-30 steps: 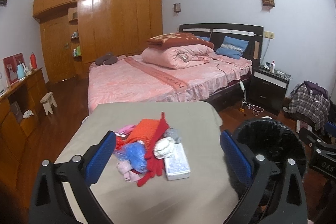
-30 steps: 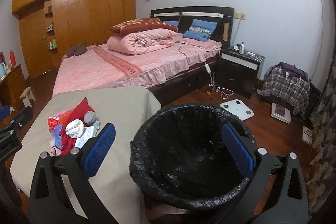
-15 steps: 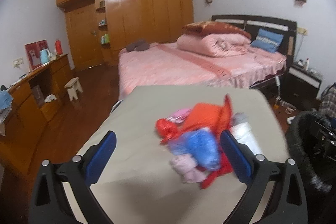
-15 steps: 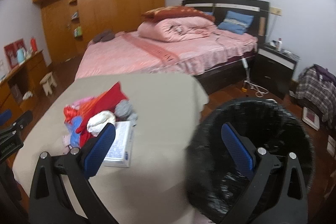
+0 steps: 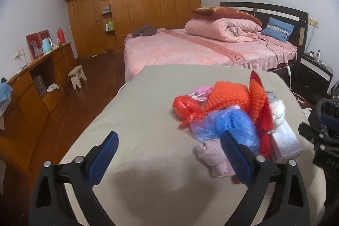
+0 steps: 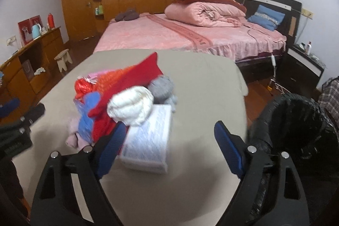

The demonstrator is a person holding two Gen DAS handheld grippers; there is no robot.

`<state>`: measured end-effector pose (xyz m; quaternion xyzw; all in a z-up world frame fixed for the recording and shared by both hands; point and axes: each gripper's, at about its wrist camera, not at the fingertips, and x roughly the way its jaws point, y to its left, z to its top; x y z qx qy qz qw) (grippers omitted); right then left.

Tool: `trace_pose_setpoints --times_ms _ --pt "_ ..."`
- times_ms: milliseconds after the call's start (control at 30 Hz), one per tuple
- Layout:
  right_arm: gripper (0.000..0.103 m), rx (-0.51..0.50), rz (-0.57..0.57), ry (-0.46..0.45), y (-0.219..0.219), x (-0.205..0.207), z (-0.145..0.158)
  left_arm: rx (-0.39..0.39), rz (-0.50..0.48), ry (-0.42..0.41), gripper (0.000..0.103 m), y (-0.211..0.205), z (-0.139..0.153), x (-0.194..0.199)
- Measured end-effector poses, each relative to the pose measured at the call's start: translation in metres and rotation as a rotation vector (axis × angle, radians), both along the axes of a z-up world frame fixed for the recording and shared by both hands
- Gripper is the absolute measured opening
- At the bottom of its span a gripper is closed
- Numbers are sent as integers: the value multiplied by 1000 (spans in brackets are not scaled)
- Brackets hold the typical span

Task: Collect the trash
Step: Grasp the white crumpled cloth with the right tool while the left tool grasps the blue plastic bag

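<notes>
A heap of trash lies on a beige-covered table (image 5: 137,120): orange netting (image 5: 228,96), a red plastic bag (image 5: 186,107), a blue plastic bag (image 5: 228,126), a pale pink wad (image 5: 211,154), a red cloth (image 6: 139,75), a white wad (image 6: 131,107), a grey wad (image 6: 161,86) and a white box (image 6: 150,139). My left gripper (image 5: 167,160) is open and empty, left of the heap. My right gripper (image 6: 169,145) is open and empty, with the white box between its fingers' line of sight. A black-lined trash bin (image 6: 296,128) stands right of the table.
A pink bed (image 5: 190,48) with folded quilts stands behind the table. A wooden sideboard (image 5: 31,82) and a small stool (image 5: 77,75) are on the left. A dark nightstand (image 6: 303,69) and cables on the floor are on the right.
Both grippers have swung left. The heap now sits right of my left gripper's centre, and the bin has moved from centre to the right edge of the right wrist view.
</notes>
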<state>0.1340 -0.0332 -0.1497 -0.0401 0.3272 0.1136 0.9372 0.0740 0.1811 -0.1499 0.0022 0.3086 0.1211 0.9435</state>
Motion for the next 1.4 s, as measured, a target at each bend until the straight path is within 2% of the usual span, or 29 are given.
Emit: trace_pose_setpoints --times_ms 200,300,367,400,433,467,500,633,933,1133,1233,1300,1367,1400 --pt "83 -15 39 14 22 28 -5 -11 18 7 92 10 -3 2" --pt "79 -7 67 33 29 36 -10 -4 19 14 92 10 -5 4" --pt "72 2 92 49 32 40 -12 -7 21 19 92 11 -7 7" --pt "64 19 111 61 34 41 -13 -12 21 21 92 11 -8 9" --pt "53 48 142 80 35 43 -14 -15 20 23 92 11 -9 9" --pt "47 81 179 100 36 43 -15 -16 18 23 92 10 -9 10" --pt "34 104 210 115 37 44 -16 -13 15 23 92 9 -9 10" --pt "24 117 259 110 37 38 -12 -9 5 21 92 5 -8 13" --pt "23 140 216 66 1 20 9 -33 -50 8 91 -17 -4 17" --pt "23 115 176 55 -20 11 12 -80 -122 28 78 -39 -12 33" --pt "23 109 164 59 -27 10 12 -81 -141 35 76 -47 -18 43" --pt "23 108 159 63 -30 9 10 -83 -157 55 70 -52 -25 54" --pt "23 104 155 67 -33 9 8 -108 -181 84 56 -54 -34 65" --pt "23 104 153 68 -32 6 8 -130 -197 97 52 -54 -38 69"
